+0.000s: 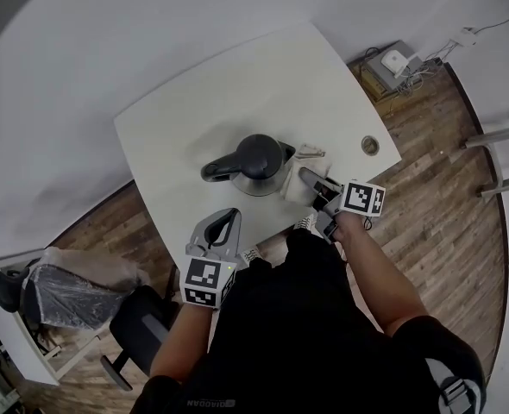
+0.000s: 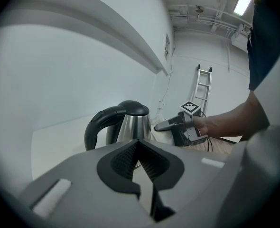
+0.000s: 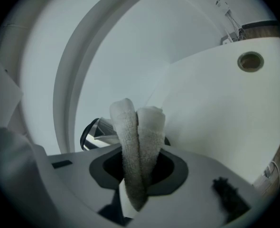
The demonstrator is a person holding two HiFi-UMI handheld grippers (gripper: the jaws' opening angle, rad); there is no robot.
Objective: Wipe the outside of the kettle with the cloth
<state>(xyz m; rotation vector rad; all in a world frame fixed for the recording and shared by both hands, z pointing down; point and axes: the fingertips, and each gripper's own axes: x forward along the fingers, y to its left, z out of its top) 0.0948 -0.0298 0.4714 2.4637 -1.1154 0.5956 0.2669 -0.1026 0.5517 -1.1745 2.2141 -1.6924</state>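
Kettle (image 1: 256, 164) wiping looks to be at its start or in an early pass: no view shows which parts of the steel body have been covered, so I judge most of the outside is left to do.

Nearest the person, at the table's front edge, the left gripper (image 1: 225, 221) hangs short of the kettle. Its own view shows the jaws drawn together at the tips with nothing between them (image 2: 139, 146). It points toward the black handle but is clearly apart from it, so the kettle is not being steadied.

A little further in, the right gripper (image 1: 310, 179) pinches the cloth (image 1: 292, 188). In the right gripper view the jaws (image 3: 137, 172) are clamped on a doubled fold of pale towelling (image 3: 137, 137) that stands up out of them. The fold sits at the kettle's right flank, low down, touching it or just beside it; I cannot tell which. From the left gripper view, the right gripper (image 2: 163, 126) reaches in at that same side of the kettle (image 2: 130, 122).

The kettle stands upright near the front of the white table (image 1: 194, 93), lid on, handle toward the person's left. In the right gripper view, only a sliver of its shiny wall (image 3: 95, 133) shows behind the cloth.

What remains, as I read it: the handle side, the far face, the lid and the spout. Reaching these likely calls for moving round the body or having the free gripper hold the handle.
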